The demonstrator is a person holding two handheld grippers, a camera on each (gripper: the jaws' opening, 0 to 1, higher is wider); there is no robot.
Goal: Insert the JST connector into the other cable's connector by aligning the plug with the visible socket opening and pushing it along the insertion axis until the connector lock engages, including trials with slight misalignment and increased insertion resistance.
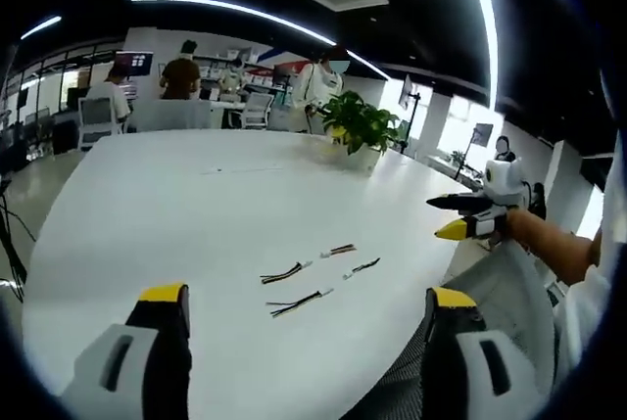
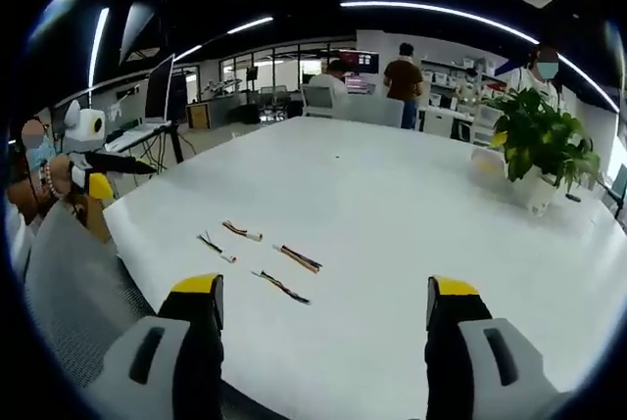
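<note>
We hold the left gripper (image 1: 306, 307) released, jaws wide apart and empty. Four short cables (image 1: 315, 281) lie loose on the white table (image 1: 196, 205), ahead of it and slightly right, their long axes running roughly across its jaws. The right gripper (image 2: 323, 298) is likewise released and empty; the cables (image 2: 260, 258) lie ahead and left. Neither appears clearly nearer.
</note>
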